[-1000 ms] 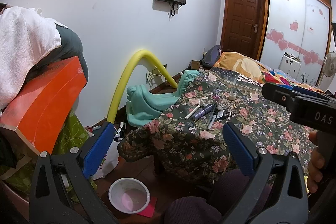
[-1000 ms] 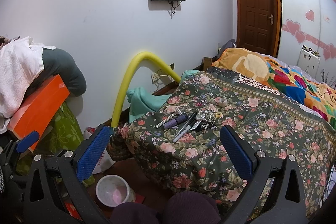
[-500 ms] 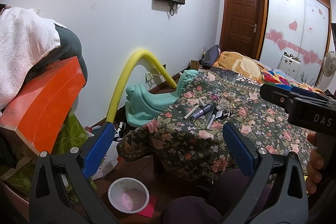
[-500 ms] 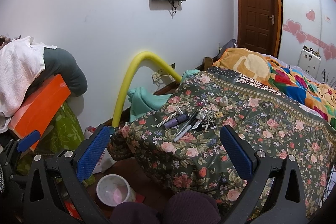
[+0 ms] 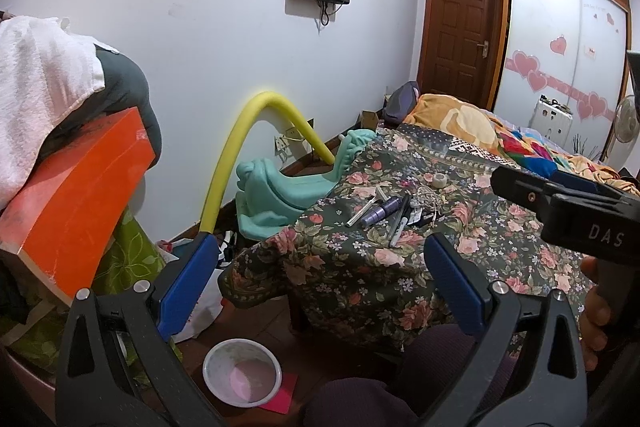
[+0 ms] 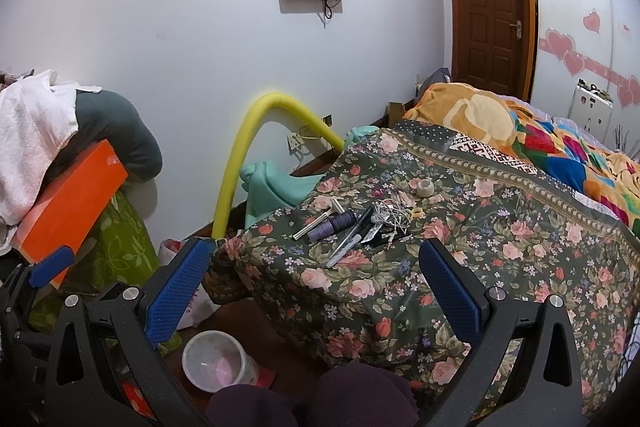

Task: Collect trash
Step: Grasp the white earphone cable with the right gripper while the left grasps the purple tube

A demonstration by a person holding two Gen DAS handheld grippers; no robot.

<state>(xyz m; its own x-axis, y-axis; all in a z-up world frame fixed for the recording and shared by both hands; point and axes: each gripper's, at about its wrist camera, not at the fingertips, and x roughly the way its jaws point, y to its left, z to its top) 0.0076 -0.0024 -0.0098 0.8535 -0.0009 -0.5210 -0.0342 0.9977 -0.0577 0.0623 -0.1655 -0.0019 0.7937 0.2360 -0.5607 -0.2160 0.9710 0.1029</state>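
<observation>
A small heap of loose items lies on the flowered bedspread (image 5: 500,251): a purple tube (image 5: 379,211), pens (image 5: 399,223), a tangle of white cord (image 5: 429,195) and a small tape roll (image 5: 440,180). The same heap shows in the right wrist view, with the tube (image 6: 332,225) and cord (image 6: 394,213). A white cup-like bin (image 5: 242,371) stands on the floor below the bed corner; it also shows in the right wrist view (image 6: 216,361). My left gripper (image 5: 320,287) is open and empty, short of the bed. My right gripper (image 6: 316,287) is open and empty too.
An orange box (image 5: 76,199) under a white towel (image 5: 40,87) sits at the left. A yellow foam tube (image 5: 240,155) and a teal plastic seat (image 5: 280,191) stand by the wall. A colourful quilt (image 6: 540,139) covers the far bed. My knee (image 5: 360,399) is at the bottom.
</observation>
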